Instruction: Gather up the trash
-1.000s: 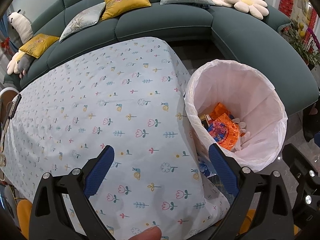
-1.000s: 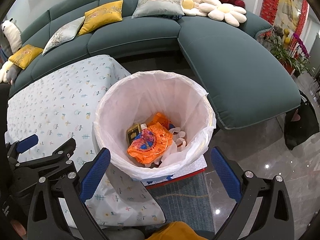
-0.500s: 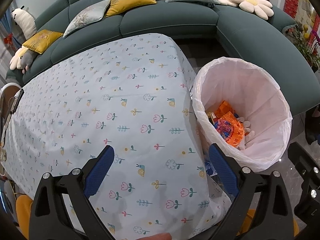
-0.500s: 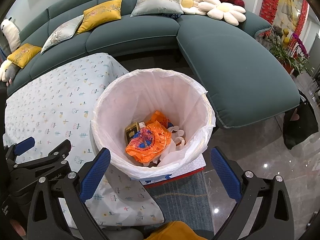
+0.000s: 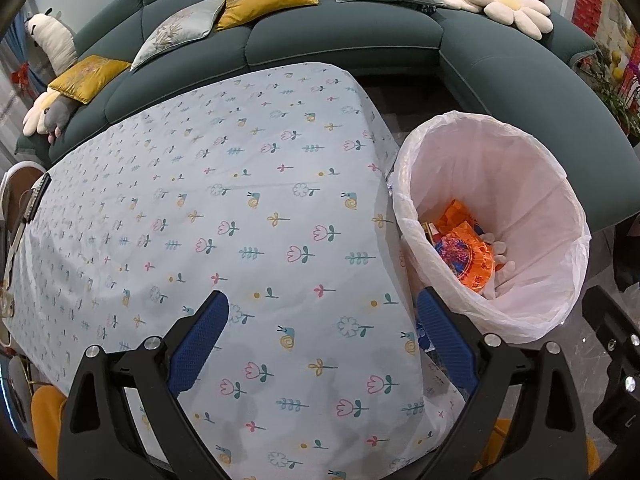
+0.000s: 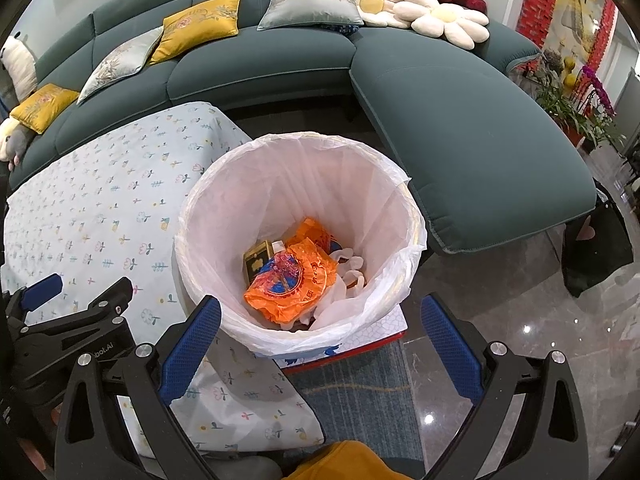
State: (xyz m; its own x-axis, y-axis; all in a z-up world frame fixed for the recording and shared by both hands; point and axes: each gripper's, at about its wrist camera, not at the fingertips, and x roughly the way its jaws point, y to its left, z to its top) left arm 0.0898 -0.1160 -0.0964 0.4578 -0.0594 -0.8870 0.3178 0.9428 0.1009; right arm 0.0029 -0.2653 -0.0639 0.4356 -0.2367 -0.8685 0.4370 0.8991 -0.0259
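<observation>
A bin lined with a white bag (image 6: 304,200) stands beside the table; it also shows in the left wrist view (image 5: 520,184). Inside lie an orange wrapper (image 6: 292,284), a small dark box (image 6: 258,260) and white scraps. The wrapper shows in the left wrist view too (image 5: 464,256). My left gripper (image 5: 320,340) is open and empty above the table with the floral cloth (image 5: 224,208). My right gripper (image 6: 320,344) is open and empty, just above the bin's near rim. The left gripper shows at the lower left of the right wrist view (image 6: 76,292).
A teal corner sofa (image 6: 460,128) with yellow and grey cushions wraps round behind the table and bin. A red and white box (image 6: 360,344) sits under the bin on a blue rug. A dark bag (image 6: 596,248) stands on the glossy floor at the right.
Both grippers have drawn back a little and stayed open. In the left wrist view the bin has slid to the right and the table fills more of the frame.
</observation>
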